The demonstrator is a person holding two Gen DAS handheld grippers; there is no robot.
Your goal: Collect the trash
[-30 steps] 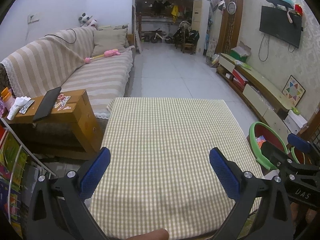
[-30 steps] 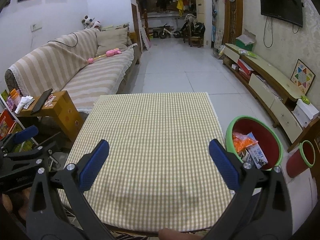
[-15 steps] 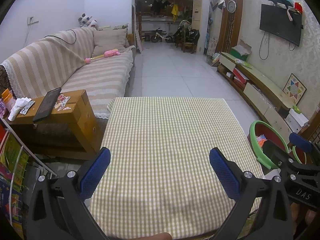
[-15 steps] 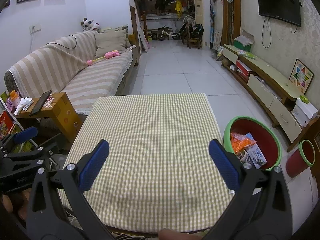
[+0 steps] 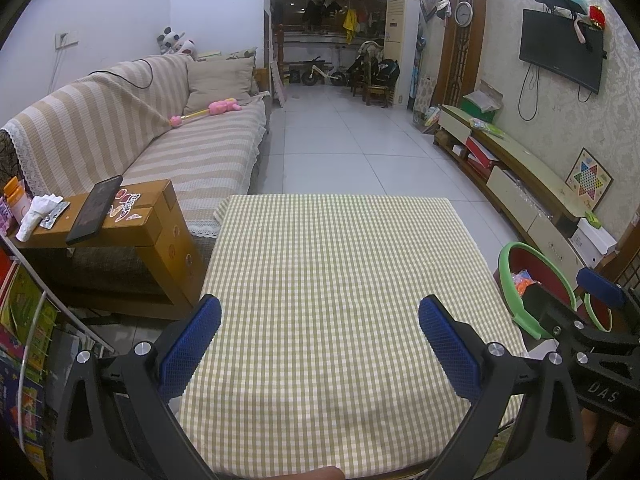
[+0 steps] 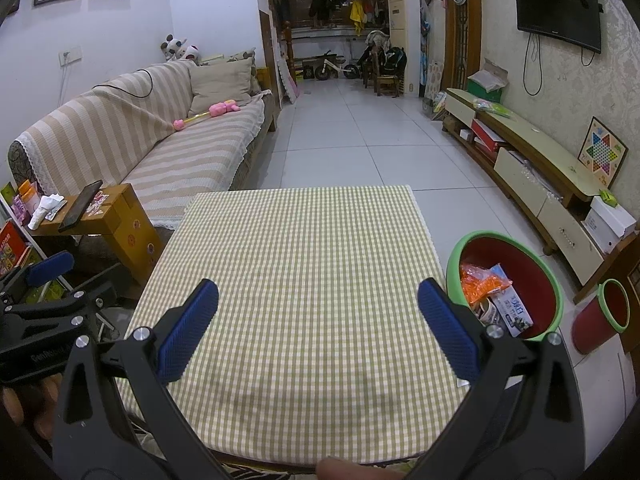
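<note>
Both the left tool (image 5: 318, 338) and right tool (image 6: 318, 328) hover released and empty over the bare green-checked cloth-covered desk (image 6: 304, 264), while the collected wrappers (image 6: 494, 294) lie in the green-rimmed red bin (image 6: 554, 284) beside it, so the task seems finished, perhaps only a last check remaining.

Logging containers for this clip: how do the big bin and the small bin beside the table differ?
The big bin is wide and holds wrappers and a carton; the small bin is narrow, and no contents show. The big one stands beside the checked table, the small one farther off. Both are red with green rims.
</note>
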